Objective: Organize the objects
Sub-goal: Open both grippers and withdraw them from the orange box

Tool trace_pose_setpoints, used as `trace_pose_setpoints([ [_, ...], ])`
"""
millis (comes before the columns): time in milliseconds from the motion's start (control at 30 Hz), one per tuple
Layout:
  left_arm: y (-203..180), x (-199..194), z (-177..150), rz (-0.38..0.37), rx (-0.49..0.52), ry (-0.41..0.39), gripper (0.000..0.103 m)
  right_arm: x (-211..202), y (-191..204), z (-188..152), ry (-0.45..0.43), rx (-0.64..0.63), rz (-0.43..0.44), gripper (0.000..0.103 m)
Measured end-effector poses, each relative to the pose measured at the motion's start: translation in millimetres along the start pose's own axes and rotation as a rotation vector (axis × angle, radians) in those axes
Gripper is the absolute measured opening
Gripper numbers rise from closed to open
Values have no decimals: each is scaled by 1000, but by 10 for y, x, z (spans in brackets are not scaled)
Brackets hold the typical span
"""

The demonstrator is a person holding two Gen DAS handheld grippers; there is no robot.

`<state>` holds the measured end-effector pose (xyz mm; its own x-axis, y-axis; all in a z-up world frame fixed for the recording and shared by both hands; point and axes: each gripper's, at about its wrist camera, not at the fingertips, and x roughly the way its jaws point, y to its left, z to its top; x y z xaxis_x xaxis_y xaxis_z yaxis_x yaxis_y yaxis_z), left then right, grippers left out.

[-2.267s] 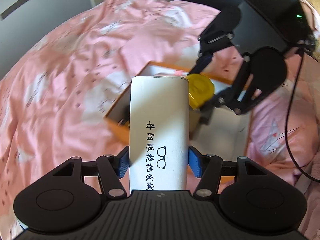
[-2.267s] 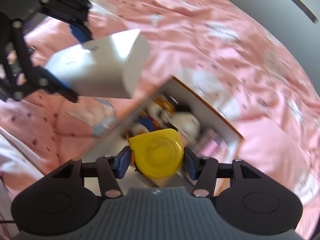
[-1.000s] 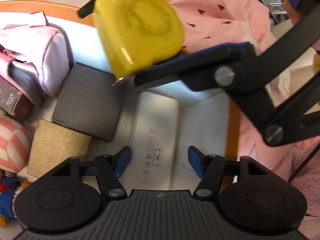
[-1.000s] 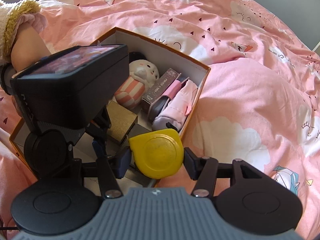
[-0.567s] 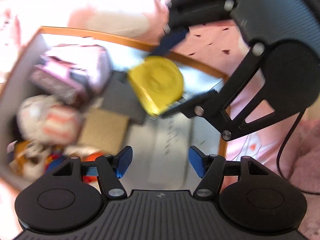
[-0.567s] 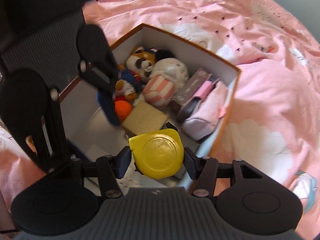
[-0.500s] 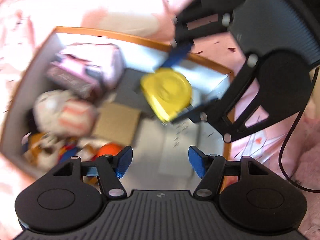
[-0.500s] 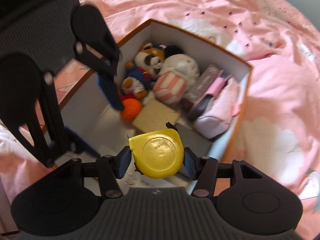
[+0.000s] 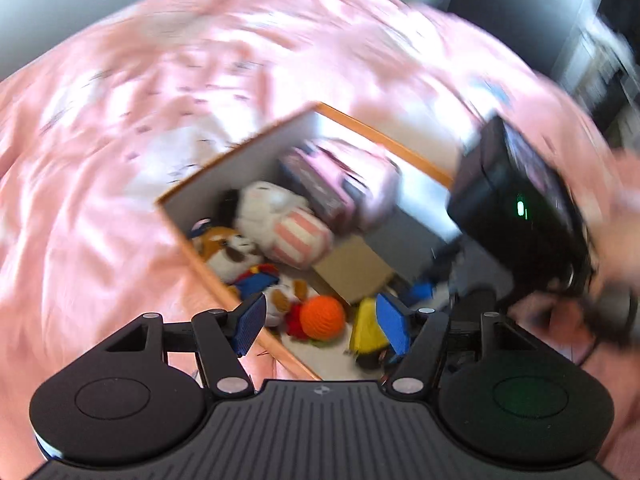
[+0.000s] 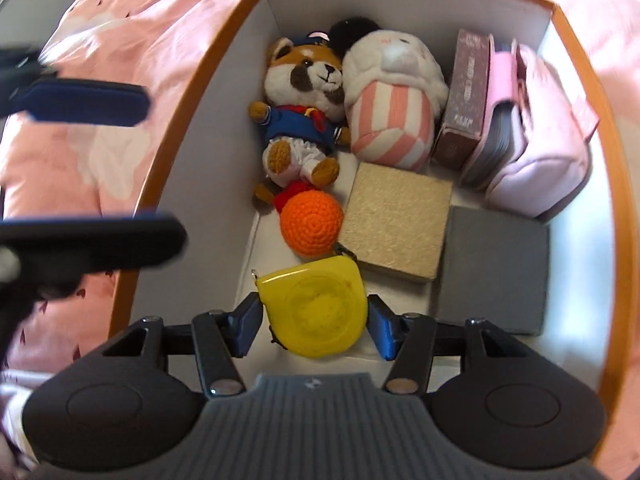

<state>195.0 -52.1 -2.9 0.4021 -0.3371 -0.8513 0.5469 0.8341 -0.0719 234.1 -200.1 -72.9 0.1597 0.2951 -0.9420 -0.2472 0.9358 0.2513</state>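
Pink bedding [image 9: 120,128] with small dark prints spreads across the whole scene, and an orange-edged box [image 10: 176,128] with white inner walls sits on it. The right gripper [image 10: 316,326] points down into the near end of the box, its blue pads clenched on a yellow tape measure [image 10: 316,312] that hangs just above the white floor, beside a crocheted orange ball [image 10: 312,224]. Behind the ball lies a plush raccoon in a blue outfit [image 10: 304,120], next to a pink-and-white striped plush [image 10: 392,108]. A tan square box [image 10: 396,224] and a grey square box [image 10: 494,268] lie flat side by side; behind them a brown book-like case [image 10: 464,108] and a pale pink pouch [image 10: 532,140] stand against the right wall.

The left gripper [image 9: 320,324] hovers over the box's near edge with its jaws spread wide and nothing between them. Its view is badly blurred, so the yellow shape [image 9: 366,328] low behind its right pad is probably the same tape measure. Two dark fingers [image 10: 80,102] of that gripper cross the left side of the right wrist view.
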Motion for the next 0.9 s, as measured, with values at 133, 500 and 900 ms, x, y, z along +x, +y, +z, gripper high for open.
trace_pose_setpoints([
  [133,62,-280,-205,93,-173,-113,74,110,67,-23,9,29,-28,58],
  [500,103,-512,-747,181,-436,-216,74,-101,148,-169,-83,78,-39,72],
  [900,-132,-896,-1011,293,-443,-377,77,-924,521,-831,-512,8,-86,73],
])
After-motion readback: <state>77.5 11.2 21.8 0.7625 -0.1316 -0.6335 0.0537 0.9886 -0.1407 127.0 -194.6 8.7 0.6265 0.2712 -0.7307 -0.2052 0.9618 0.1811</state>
